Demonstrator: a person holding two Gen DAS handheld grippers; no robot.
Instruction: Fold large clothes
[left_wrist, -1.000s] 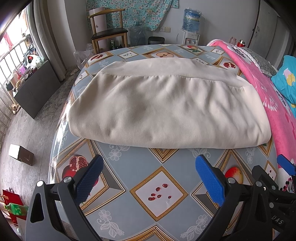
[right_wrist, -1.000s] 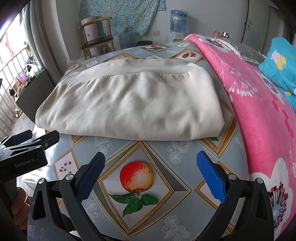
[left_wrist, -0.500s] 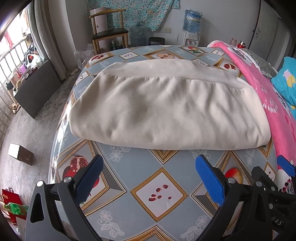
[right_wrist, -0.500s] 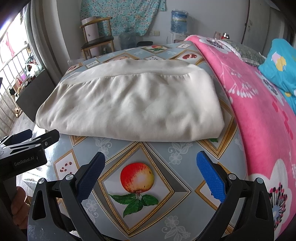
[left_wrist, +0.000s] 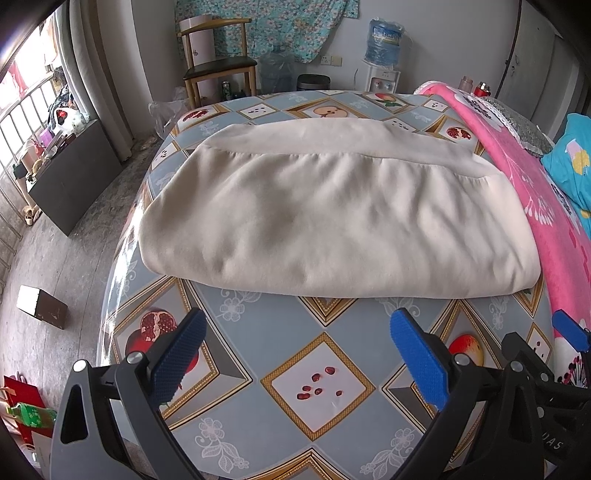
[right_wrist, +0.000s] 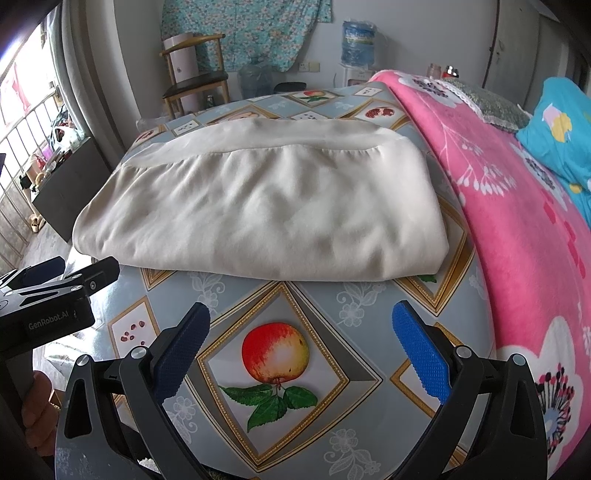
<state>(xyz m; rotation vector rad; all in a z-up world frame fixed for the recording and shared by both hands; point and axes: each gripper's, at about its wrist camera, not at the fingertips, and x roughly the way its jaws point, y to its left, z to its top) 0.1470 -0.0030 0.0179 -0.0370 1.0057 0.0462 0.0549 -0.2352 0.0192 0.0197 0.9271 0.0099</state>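
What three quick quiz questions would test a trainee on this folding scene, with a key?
1. True or false: the left gripper is clamped on the cream garment.
2. What lies right of the garment? A) pink blanket B) laptop C) towel stack
3. Fill in: the right gripper hovers over a printed ____ on the tablecloth.

Key: 1 false, both grippers are open and short of it; 2 A; 3 apple.

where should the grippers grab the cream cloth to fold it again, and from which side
Probably the two near corners of the cream cloth, approached low from the near table edge. Its near edge is a rounded fold lying on the tablecloth, facing both open grippers: left gripper toward the left corner, right gripper toward the right corner beside the pink blanket.
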